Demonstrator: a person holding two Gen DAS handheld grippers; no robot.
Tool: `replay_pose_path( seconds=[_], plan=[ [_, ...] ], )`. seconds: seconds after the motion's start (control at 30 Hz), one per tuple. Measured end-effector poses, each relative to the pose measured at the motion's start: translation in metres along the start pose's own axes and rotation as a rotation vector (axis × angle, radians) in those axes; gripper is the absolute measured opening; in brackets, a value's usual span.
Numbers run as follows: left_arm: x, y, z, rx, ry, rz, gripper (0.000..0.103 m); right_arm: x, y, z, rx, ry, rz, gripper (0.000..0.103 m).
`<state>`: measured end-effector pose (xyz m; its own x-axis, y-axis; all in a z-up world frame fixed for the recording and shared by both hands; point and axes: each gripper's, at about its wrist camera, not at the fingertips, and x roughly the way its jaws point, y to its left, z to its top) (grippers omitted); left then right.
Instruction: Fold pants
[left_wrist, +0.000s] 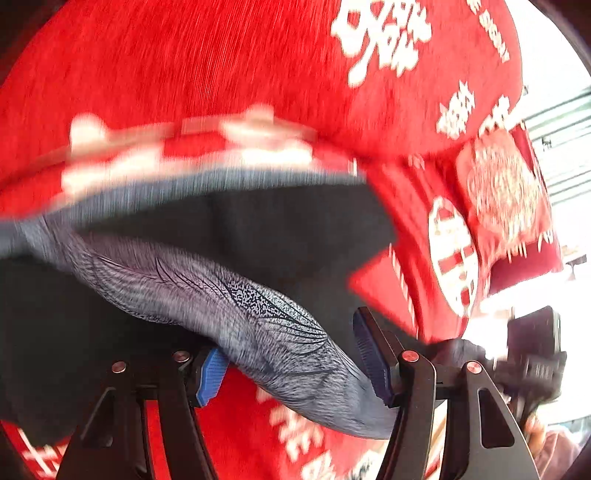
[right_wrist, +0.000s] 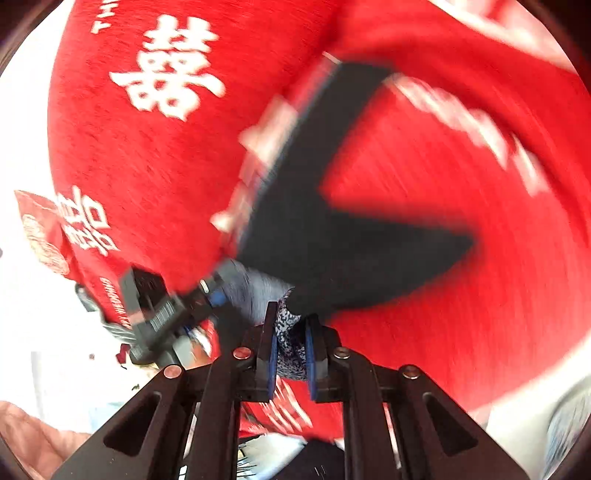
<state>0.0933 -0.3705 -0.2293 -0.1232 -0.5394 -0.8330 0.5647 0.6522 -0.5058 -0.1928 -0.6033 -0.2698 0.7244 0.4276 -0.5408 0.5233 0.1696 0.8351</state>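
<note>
The pants are dark navy with a grey speckled waistband (left_wrist: 266, 325); they hang above a red bedspread with white characters (left_wrist: 221, 66). In the left wrist view my left gripper (left_wrist: 291, 365) is wide open, and the waistband runs loosely between its blue pads (left_wrist: 212, 373). In the right wrist view my right gripper (right_wrist: 290, 350) is shut on the speckled waistband (right_wrist: 290, 332), and the dark legs (right_wrist: 332, 229) spread away in front. The left gripper also shows in the right wrist view (right_wrist: 207, 291), close by on the left. Both views are motion-blurred.
The red bedspread (right_wrist: 147, 166) fills both views. A red cushion with white embroidery (left_wrist: 506, 192) lies at the right of the left wrist view. The right gripper's body (left_wrist: 532, 354) shows at the lower right of that view. Bright white surroundings lie beyond the bed's edge.
</note>
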Motion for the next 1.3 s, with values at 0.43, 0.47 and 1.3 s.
replay_pose_path(
  seconds=[0.43,0.47,1.3],
  plan=[
    [-0.006,0.022,0.062,0.005,-0.138,0.346,0.064,0.013,-0.004,0.15,-0.088,-0.023,-0.228,0.062],
    [-0.003,0.031,0.049,-0.003,-0.111,0.39,0.064,0.015,-0.016,0.145,-0.058,-0.018,-0.249,0.057],
    [0.03,0.117,0.06,-0.234,-0.093,0.657,0.066,0.145,0.027,0.123,-0.428,0.144,-0.454,0.018]
  ],
)
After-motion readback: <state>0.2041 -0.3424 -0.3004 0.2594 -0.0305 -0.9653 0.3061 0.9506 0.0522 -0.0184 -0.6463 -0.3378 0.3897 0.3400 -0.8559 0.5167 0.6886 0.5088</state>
